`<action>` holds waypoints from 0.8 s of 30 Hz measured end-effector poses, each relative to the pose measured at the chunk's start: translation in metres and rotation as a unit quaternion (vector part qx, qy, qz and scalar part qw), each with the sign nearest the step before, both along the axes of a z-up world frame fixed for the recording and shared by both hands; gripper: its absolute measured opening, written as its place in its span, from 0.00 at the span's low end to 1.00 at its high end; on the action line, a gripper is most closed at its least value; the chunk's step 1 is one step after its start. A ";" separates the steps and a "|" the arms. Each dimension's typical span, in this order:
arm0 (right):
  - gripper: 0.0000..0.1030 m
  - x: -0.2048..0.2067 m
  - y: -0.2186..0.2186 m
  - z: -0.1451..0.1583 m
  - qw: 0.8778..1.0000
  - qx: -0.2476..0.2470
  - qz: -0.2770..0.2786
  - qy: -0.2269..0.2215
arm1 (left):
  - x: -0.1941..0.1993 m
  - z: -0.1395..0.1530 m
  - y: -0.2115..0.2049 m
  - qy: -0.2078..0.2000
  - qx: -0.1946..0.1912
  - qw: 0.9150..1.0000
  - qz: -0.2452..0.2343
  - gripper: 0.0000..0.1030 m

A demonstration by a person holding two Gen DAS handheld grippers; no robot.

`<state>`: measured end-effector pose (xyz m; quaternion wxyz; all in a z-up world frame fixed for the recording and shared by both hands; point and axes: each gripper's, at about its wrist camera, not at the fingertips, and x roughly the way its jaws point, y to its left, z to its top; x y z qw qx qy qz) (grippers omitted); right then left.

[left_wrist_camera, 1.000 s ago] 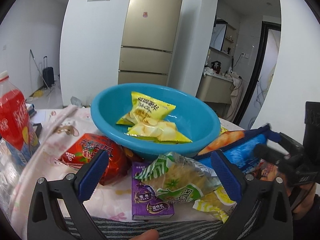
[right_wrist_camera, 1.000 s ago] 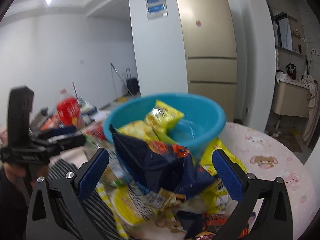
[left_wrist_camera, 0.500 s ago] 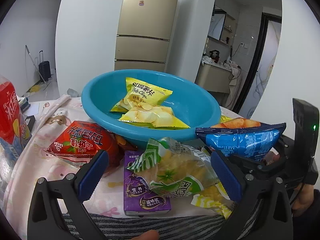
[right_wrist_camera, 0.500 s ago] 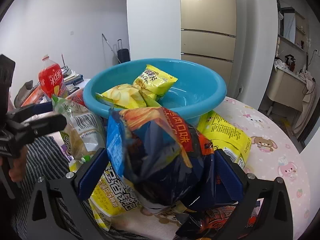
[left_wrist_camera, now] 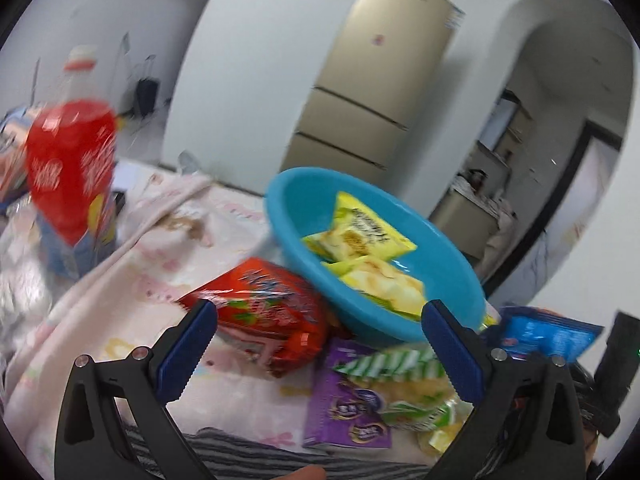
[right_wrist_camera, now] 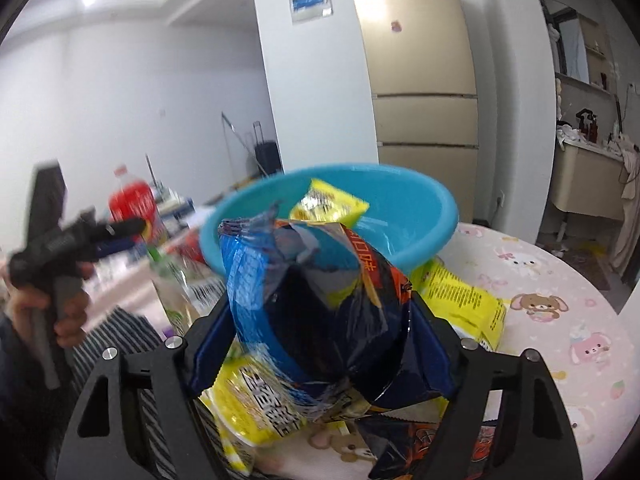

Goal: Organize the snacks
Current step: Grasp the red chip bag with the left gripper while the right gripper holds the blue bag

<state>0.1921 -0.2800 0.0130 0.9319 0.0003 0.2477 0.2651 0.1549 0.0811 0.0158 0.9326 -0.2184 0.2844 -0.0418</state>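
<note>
The right gripper [right_wrist_camera: 320, 336] has its jaws closing on a dark blue chip bag [right_wrist_camera: 320, 300], which stands upright between them with both pads against its crumpled sides. Just under that bag lie a yellow snack bag [right_wrist_camera: 256, 404] with large print and a dark wrapper with red print [right_wrist_camera: 404, 440]. Behind the held bag sits the blue bowl [right_wrist_camera: 420, 216], with a yellow packet [right_wrist_camera: 328, 200] showing inside it, and another yellow packet [right_wrist_camera: 460, 300] lies on the counter against the bowl's right side. The counter's pink cartoon cloth [right_wrist_camera: 560, 320] spreads out to the right.

The left gripper [left_wrist_camera: 316, 344] has its jaws wide open, with nothing pressed between them. Between and beyond the pads lies a red snack bag [left_wrist_camera: 264, 320], resting on the cloth and touching the near wall of the bowl [left_wrist_camera: 288, 216]. Two yellow chip packets [left_wrist_camera: 360, 236] lie inside the bowl. To the right of the red bag, a purple box [left_wrist_camera: 348, 404] lies flat with a green-striped bag [left_wrist_camera: 404, 384] partly over it. At the far right edge the blue bag [left_wrist_camera: 552, 332] appears in the other gripper. Farther left, a red drink bottle [left_wrist_camera: 68, 160] stands upright on the counter, blurred. A tan fridge [left_wrist_camera: 380, 80] stands against the wall behind.

In the right wrist view, a hand [right_wrist_camera: 60, 312] holds the left gripper's handle at the left edge.
</note>
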 end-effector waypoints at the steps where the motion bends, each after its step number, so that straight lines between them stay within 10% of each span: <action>1: 0.78 0.000 -0.003 0.002 1.000 0.011 -0.001 -0.001 | 0.002 -0.003 0.003 0.006 -0.007 1.000 0.002 1.00; 8: 0.78 0.003 -0.007 0.002 1.000 0.025 -0.011 0.007 | 0.031 -0.040 0.016 0.085 -0.002 0.996 0.010 1.00; 24: 0.78 0.007 -0.010 -0.002 0.999 0.024 -0.014 0.018 | 0.063 -0.091 0.039 0.151 -0.169 0.973 0.034 1.00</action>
